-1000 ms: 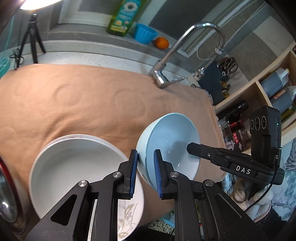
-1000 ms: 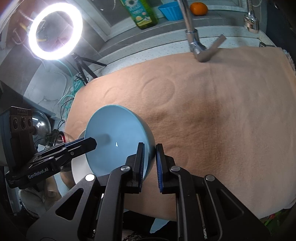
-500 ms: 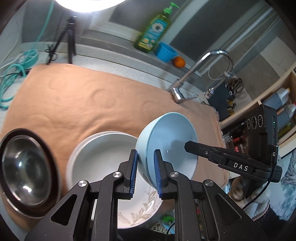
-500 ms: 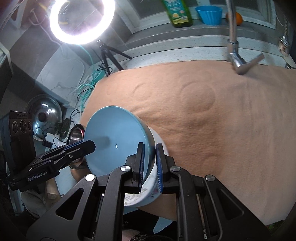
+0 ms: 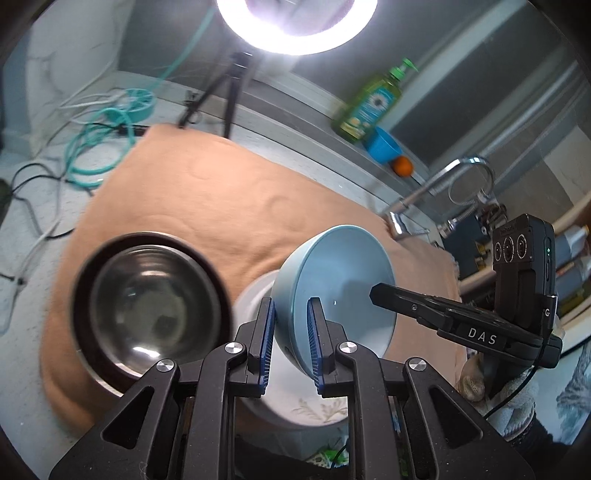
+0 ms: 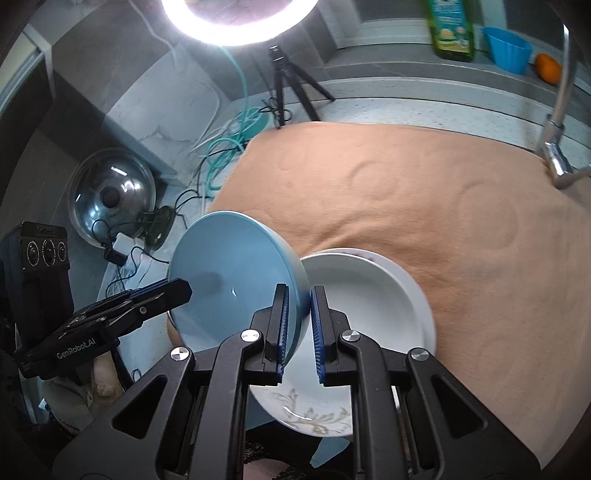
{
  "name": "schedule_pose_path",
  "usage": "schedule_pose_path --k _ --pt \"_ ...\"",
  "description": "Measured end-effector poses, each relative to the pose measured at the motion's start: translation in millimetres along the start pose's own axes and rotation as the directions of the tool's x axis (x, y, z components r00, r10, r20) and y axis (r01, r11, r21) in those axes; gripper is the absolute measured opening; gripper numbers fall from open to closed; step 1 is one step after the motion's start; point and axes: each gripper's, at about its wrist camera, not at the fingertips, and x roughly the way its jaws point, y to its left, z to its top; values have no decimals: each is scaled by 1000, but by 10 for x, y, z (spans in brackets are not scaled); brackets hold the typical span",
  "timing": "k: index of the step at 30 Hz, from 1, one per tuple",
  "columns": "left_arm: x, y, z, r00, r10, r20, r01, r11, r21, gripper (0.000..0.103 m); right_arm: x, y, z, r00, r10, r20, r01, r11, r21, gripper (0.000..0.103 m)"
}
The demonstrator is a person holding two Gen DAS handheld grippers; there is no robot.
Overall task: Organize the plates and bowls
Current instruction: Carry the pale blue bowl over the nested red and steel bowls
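Note:
A light blue bowl (image 5: 343, 280) (image 6: 229, 266) hangs tilted in the air, held by both grippers on opposite sides of its rim. My left gripper (image 5: 290, 332) is shut on the near rim in the left wrist view. My right gripper (image 6: 297, 321) is shut on the other rim; it also shows from the side (image 5: 373, 295). Below the bowl lies a stack of white plates (image 6: 369, 302) (image 5: 255, 295) on the tan cloth (image 6: 406, 184). A steel bowl (image 5: 147, 310) with a dark rim sits left of the plates.
A ring light (image 5: 295, 26) on a tripod (image 6: 284, 81) stands behind the cloth, with teal cables (image 5: 96, 147) beside it. A faucet (image 5: 424, 199), soap bottle (image 5: 369, 107), blue cup (image 5: 382, 147) and orange (image 5: 402, 166) line the back ledge. A steel lid (image 6: 110, 195) leans at far left.
Both grippers have carried the blue bowl leftward over the white plates. The steel bowl and the ring light have come into the left wrist view.

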Motion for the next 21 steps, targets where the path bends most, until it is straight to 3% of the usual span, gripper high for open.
schedule_pose_path --k 11,21 --pt "-282 466 -19 998 54 42 -50 995 -89 16 392 559 135 998 38 -50 -43 994 -96 12" --pt "-375 805 -36 997 73 31 -68 987 -143 16 718 799 194 993 50 -111 -62 991 -115 12"
